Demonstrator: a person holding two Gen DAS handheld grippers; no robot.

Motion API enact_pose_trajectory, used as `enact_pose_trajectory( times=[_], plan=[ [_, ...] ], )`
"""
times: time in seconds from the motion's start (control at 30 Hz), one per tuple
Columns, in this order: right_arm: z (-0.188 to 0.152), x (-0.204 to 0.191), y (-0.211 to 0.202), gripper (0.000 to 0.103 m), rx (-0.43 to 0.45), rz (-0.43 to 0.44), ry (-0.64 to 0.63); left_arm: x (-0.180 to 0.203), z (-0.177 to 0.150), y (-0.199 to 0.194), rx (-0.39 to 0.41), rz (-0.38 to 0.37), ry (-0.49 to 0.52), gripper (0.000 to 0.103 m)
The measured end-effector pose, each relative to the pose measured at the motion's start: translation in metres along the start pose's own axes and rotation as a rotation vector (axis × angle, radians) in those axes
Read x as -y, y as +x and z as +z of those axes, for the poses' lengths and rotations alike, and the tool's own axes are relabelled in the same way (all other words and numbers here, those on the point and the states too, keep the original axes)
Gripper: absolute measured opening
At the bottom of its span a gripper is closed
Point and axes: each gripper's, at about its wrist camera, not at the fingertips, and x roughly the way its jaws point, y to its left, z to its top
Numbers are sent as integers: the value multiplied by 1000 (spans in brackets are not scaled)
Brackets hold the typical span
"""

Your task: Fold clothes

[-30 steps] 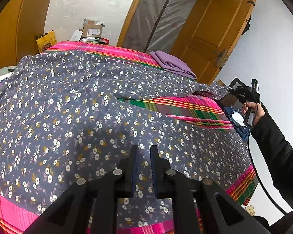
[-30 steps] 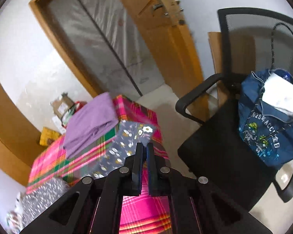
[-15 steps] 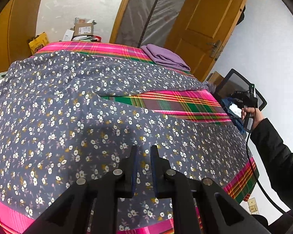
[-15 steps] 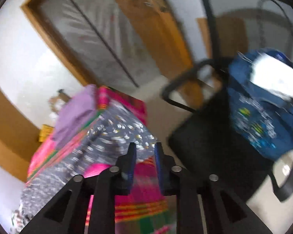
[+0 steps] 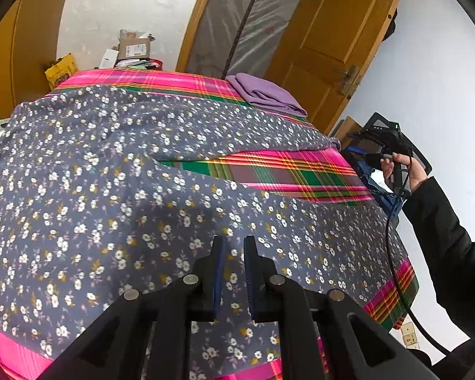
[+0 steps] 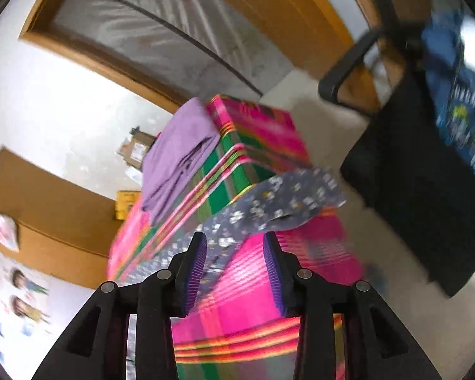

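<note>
The floral garment (image 5: 117,196) lies spread on the bed (image 5: 294,174), ready for folding. Left hand-held gripper (image 5: 234,272) is narrow, fabric between its jaws; grip uncertain. Right hand-held gripper (image 6: 234,269) has just been opening, now wide and empty beside the garment's corner.

Your left gripper (image 5: 234,272) hangs over the near part of the garment (image 5: 110,190), which lies spread across the bed (image 5: 285,171), with the folded cloth (image 5: 266,95) on the bed's far right corner. Behind the bed stand boxes (image 5: 133,47) and the door (image 5: 332,38). Your right gripper (image 6: 234,269) sits beside the bed's corner, where a garment end overhangs; the chair (image 6: 411,164) stands to its right.
</note>
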Motion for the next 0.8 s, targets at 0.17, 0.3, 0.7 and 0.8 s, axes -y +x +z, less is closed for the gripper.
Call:
enact_pose_trajectory(
  times=[0.17, 0.3, 0.7, 0.8],
  plan=[
    [3, 6, 13, 39, -32, -12, 54, -6, 0, 2, -6, 9, -15, 11],
    [11, 15, 21, 39, -25, -9, 91, -4, -2, 6, -23, 3, -8, 11],
    [32, 20, 46, 13, 2, -86, 76, -4, 3, 20, -45, 11, -18, 11],
    [37, 12, 42, 5, 51, -74, 39, -5, 5, 24, -51, 14, -20, 11]
  ],
)
